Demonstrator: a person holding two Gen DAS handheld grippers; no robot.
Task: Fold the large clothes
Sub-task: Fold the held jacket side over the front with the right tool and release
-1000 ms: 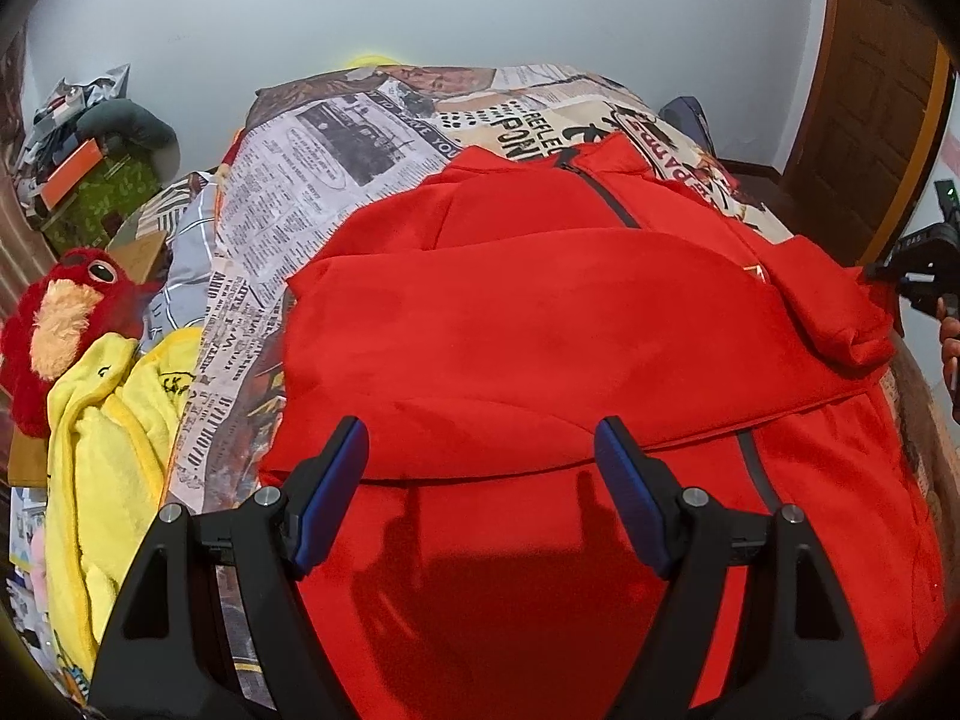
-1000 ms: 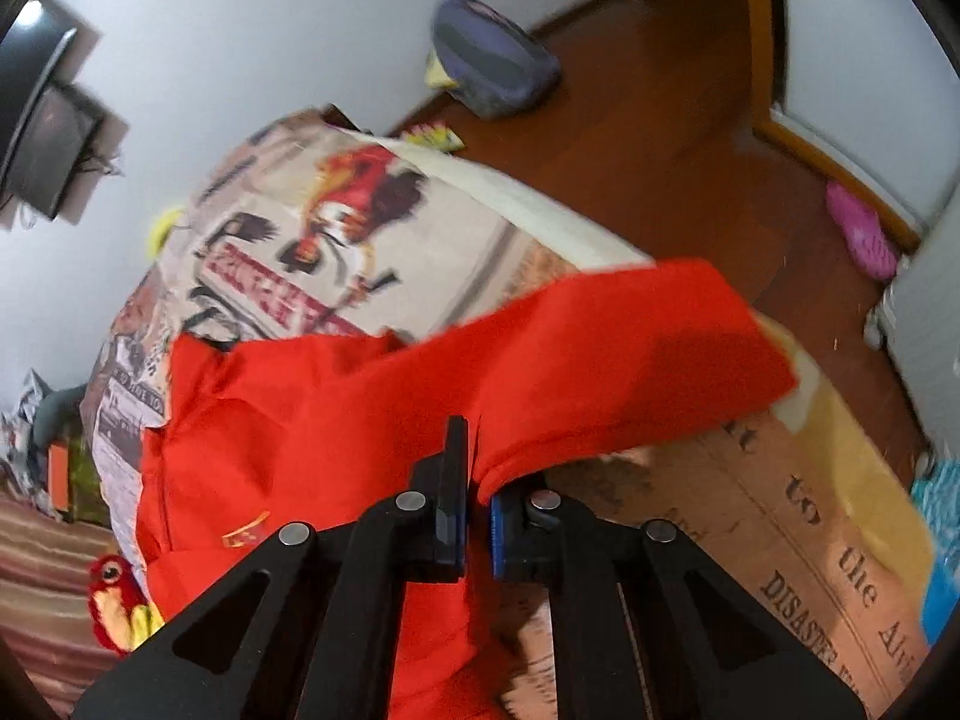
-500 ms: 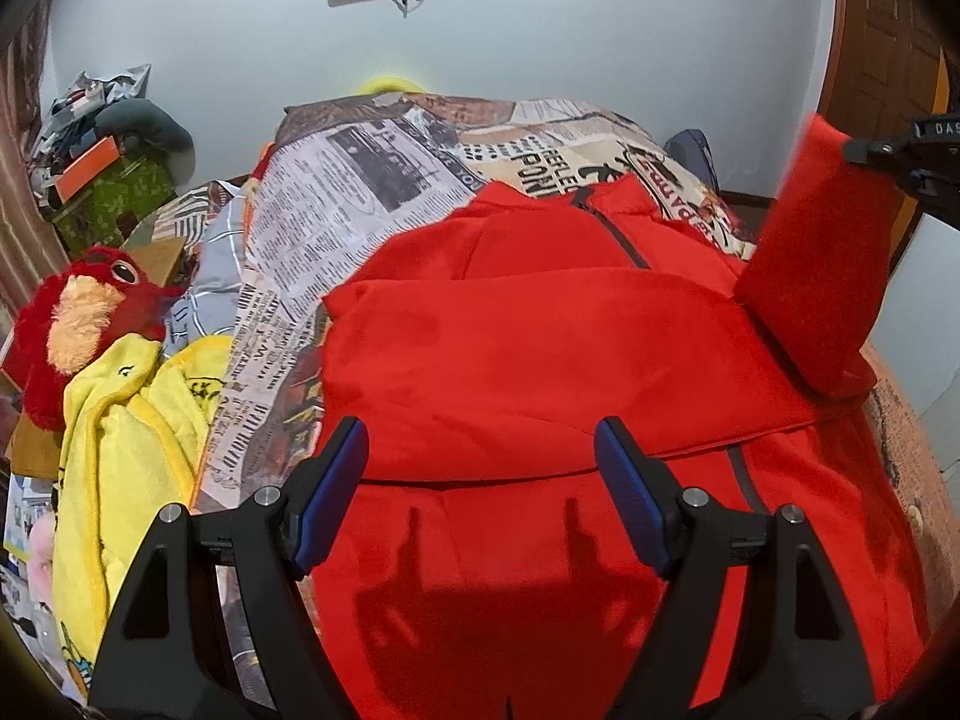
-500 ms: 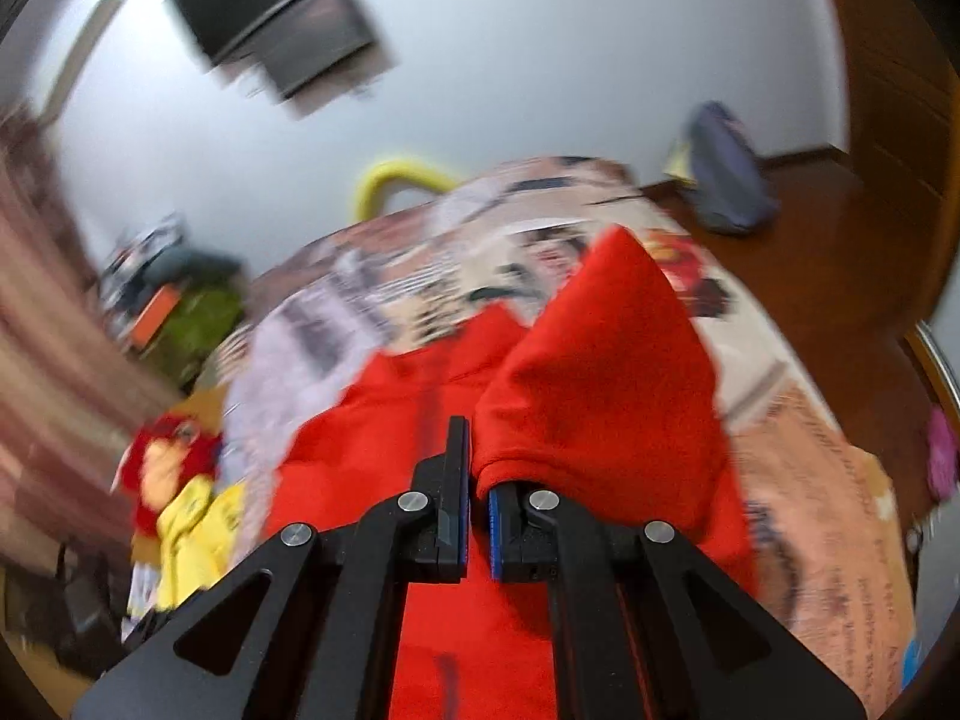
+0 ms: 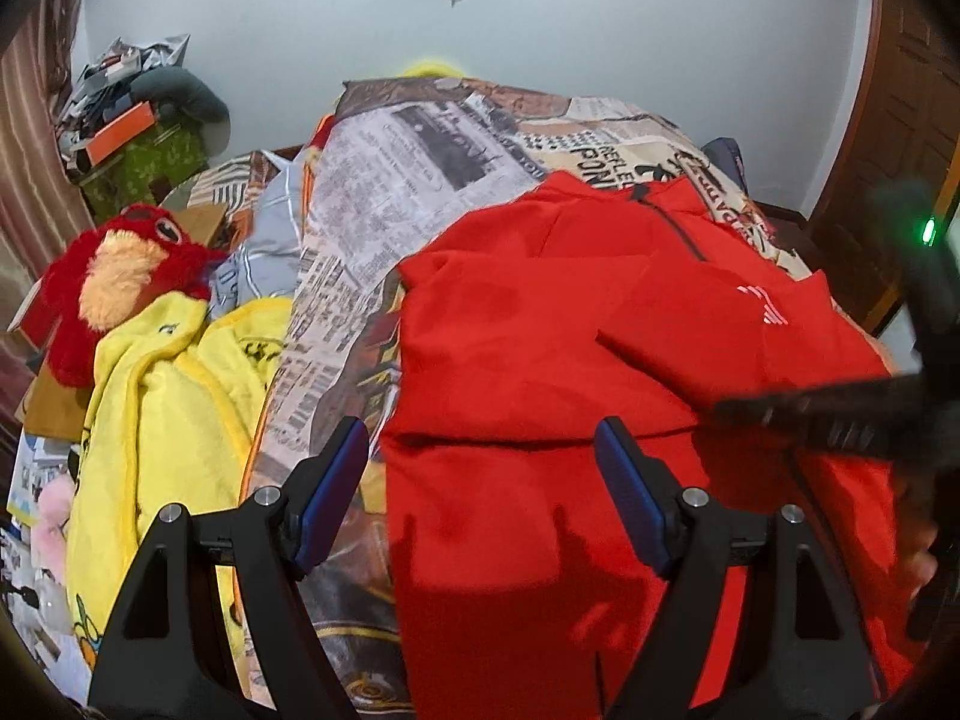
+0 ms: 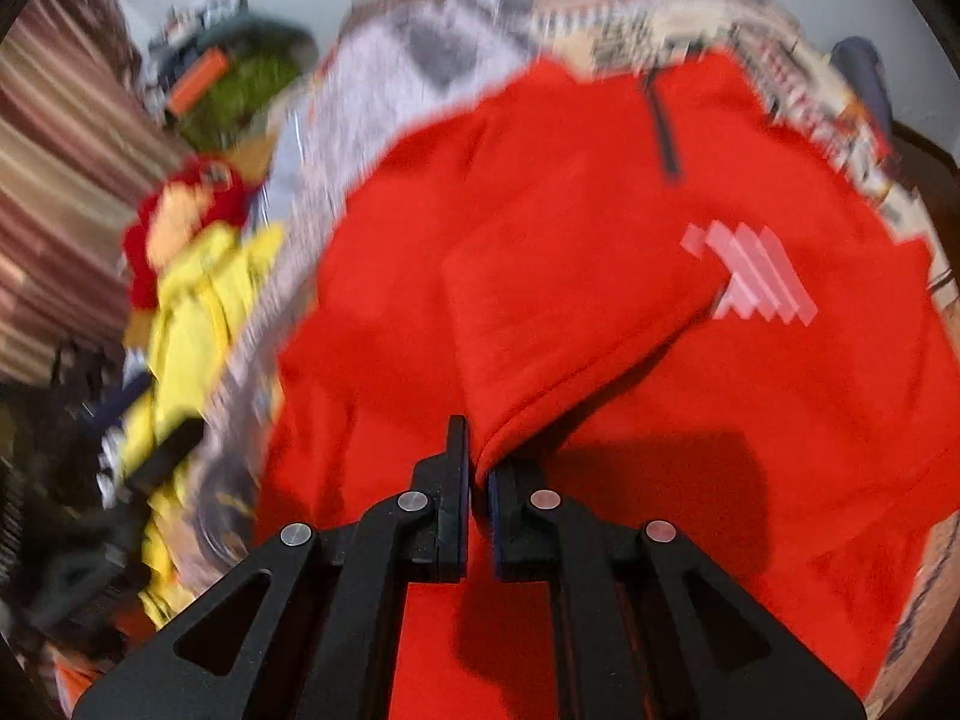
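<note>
The right gripper (image 6: 477, 480) has carried the sleeve (image 6: 576, 324) across the red jacket (image 5: 540, 360) on the bed (image 5: 432, 180), fingers clamped on its cuff. The left gripper (image 5: 483, 486) hovers, fingers apart. A yellow garment (image 5: 162, 396) and red plush toy (image 5: 120, 282) lie beside.

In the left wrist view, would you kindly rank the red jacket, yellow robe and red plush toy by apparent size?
Largest to smallest:
1. red jacket
2. yellow robe
3. red plush toy, though it lies farther from the camera.

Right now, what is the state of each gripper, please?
Left gripper: open, holding nothing, above the red jacket.
Right gripper: jaws closed on the jacket's sleeve.
</note>
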